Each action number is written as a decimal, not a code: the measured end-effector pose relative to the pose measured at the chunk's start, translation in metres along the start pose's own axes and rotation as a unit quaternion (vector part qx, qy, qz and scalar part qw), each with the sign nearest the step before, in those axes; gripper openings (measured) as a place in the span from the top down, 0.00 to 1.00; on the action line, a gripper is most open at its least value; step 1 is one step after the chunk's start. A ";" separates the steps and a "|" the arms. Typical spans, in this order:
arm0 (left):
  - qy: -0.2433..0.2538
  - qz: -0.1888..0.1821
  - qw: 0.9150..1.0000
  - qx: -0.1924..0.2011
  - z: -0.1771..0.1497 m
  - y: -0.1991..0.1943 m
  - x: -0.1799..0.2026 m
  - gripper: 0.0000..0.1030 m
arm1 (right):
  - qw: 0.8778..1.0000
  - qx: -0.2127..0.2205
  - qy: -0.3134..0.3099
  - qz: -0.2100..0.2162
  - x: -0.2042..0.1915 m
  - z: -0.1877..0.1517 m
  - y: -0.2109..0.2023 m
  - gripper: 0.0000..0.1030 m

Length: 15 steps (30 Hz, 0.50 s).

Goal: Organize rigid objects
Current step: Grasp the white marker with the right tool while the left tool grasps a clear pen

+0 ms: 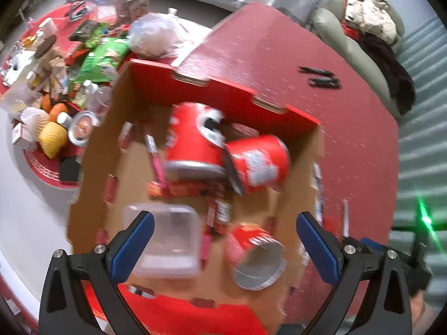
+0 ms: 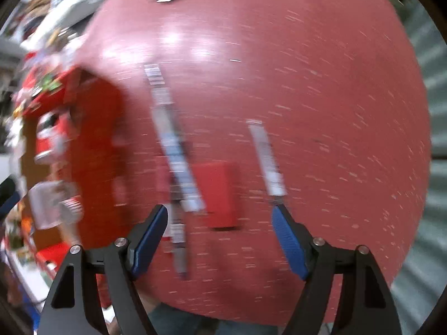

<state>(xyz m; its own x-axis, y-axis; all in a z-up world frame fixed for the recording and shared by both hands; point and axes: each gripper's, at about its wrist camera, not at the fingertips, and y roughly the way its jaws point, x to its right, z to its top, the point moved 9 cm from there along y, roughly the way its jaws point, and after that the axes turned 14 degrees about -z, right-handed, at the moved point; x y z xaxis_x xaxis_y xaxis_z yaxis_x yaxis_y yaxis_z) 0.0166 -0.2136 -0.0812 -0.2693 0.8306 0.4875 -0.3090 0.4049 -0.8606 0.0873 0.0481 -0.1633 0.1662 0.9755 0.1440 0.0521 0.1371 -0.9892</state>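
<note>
Left gripper (image 1: 225, 240) was spread wide with nothing in it, hanging over the open cardboard box (image 1: 315, 150); a clear plastic container (image 1: 164, 243) sat just inside the left finger and a red can (image 1: 255, 254) lay tipped between the pads, both down on the box floor. Two more red cans (image 1: 195, 142) were jammed against the far wall, so not much free floor there. Right gripper (image 2: 220, 240) was mostly open and empty too, pointing down at the red table (image 2: 321, 83); a blurry pen (image 2: 174, 150) ran past its left finger, a small red box (image 2: 219, 194) lay between the fingers, another pen (image 2: 266, 157) near the right one. Lots of bare table to the right.
</note>
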 end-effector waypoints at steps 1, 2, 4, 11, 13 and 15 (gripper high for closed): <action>0.003 -0.005 1.000 -0.005 -0.003 0.002 0.008 0.01 | 1.000 -0.002 0.007 -0.007 0.009 0.001 0.006 0.22; 0.006 -0.011 1.000 -0.009 -0.006 0.003 0.016 0.01 | 1.000 -0.002 0.010 -0.012 0.015 0.003 0.010 0.22; 0.013 -0.018 1.000 -0.016 -0.009 0.006 0.033 0.01 | 1.000 0.003 0.013 -0.024 0.024 0.008 0.017 0.22; 0.029 -0.040 0.998 -0.035 -0.014 0.018 0.085 0.01 | 0.998 0.012 -0.006 -0.059 0.029 0.024 0.042 0.24; 0.025 -0.050 0.998 -0.041 -0.021 0.021 0.094 0.01 | 0.998 0.013 -0.007 -0.059 0.032 0.023 0.044 0.26; 0.018 -0.067 0.996 -0.062 -0.035 0.028 0.106 0.01 | 0.998 0.012 -0.024 -0.058 0.030 0.020 0.047 0.27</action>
<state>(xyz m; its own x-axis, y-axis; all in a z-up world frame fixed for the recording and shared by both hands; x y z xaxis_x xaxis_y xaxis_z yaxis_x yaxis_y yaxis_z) 0.0116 -0.1006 -0.0592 -0.1997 0.7785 0.5950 -0.2248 0.5546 -0.8012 0.0746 0.0871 -0.2063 0.1129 0.9597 0.2572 0.0438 0.2538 -0.9663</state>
